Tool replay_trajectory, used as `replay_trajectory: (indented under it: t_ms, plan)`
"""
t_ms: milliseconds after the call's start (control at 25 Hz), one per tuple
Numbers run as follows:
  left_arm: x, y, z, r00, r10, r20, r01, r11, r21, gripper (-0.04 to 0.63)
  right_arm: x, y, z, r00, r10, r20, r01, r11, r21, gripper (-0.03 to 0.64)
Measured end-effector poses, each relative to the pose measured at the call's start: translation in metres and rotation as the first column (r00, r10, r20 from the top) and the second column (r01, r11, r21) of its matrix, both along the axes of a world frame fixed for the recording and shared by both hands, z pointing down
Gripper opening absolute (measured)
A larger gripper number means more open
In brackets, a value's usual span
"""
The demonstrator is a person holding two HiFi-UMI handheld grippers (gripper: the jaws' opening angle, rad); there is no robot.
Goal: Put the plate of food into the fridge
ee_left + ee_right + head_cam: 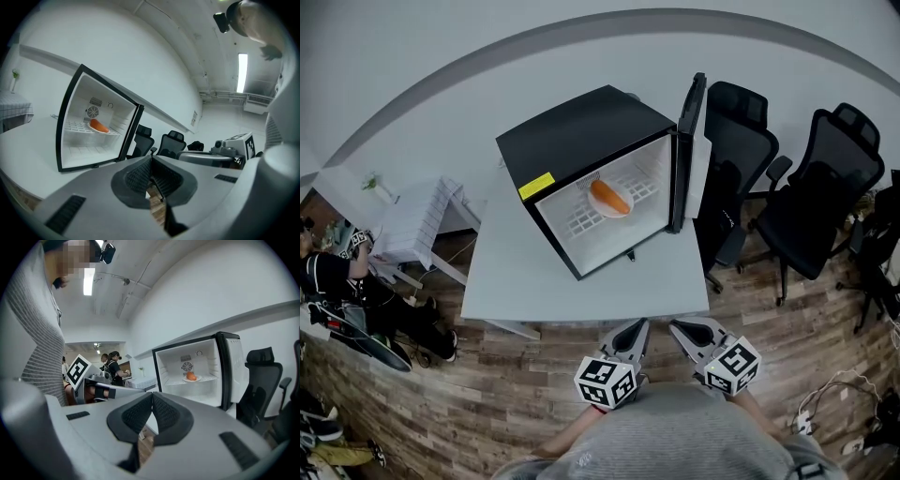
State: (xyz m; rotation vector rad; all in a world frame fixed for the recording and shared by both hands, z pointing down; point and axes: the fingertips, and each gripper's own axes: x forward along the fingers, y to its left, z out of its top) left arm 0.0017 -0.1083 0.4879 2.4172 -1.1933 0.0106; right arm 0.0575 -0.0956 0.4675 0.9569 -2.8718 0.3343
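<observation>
Well, the plate of food [609,199] sits inside the fridge [581,136] | your left gripper [633,330] and right gripper [682,330] are clamped together, empty, well short of the fridge | the plate looks stiff and slick: pinch its rim, keep it level.

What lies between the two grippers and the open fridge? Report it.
In the head view, only bare white table and a strip of wooden floor lie before the fridge.

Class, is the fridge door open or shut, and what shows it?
Open. The door stands swung out to one side, baring the white inside of the fridge, where the plate of food sits on a shelf.
</observation>
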Motion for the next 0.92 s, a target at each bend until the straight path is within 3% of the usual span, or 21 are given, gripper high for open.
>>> replay_trajectory:
  t_ms: [920]
  plan:
    - [0.0052, -0.0071, 0.0025, 1.000, -0.010, 0.022, 0.010, 1.000, -0.005, 0.011, 0.0046, -0.0068, 0.0031, 1.000, -0.013, 0.016, 0.013, 1.000, -0.015, 0.014]
